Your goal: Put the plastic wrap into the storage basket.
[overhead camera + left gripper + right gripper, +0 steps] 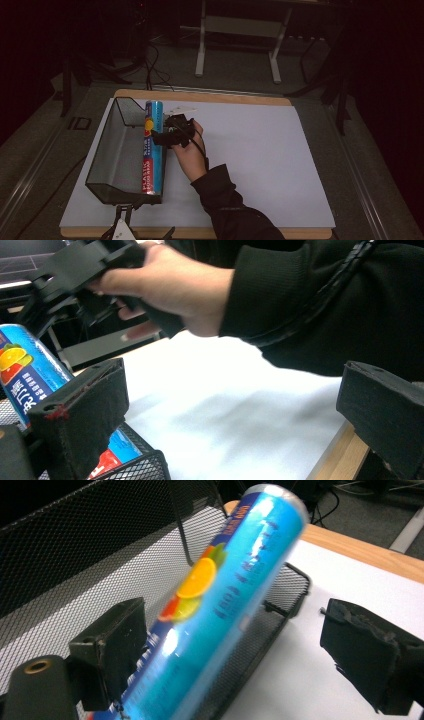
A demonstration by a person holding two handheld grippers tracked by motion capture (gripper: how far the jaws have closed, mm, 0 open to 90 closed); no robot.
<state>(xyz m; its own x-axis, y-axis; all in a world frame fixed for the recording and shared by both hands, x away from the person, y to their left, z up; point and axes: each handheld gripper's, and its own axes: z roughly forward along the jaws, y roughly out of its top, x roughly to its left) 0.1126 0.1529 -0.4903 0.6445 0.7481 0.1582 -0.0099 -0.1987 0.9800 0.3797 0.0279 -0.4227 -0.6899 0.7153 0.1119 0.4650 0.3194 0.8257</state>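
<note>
The right gripper (159,136) stands wide open beside the plastic wrap roll (153,150), which lies along the mesh basket (116,150) rim, not gripped.

The left gripper (225,415) is open too, holding nothing.

Blue wrap roll (153,150) lay lengthwise along the right wall of the black mesh basket (111,150), far end poking past the rim, near end down at the front corner. Label showed orange and citrus fruit art plus red band with white lettering (reads PLASTIC in the high view). Basket sat on the white sheet, left side of the table.
</note>
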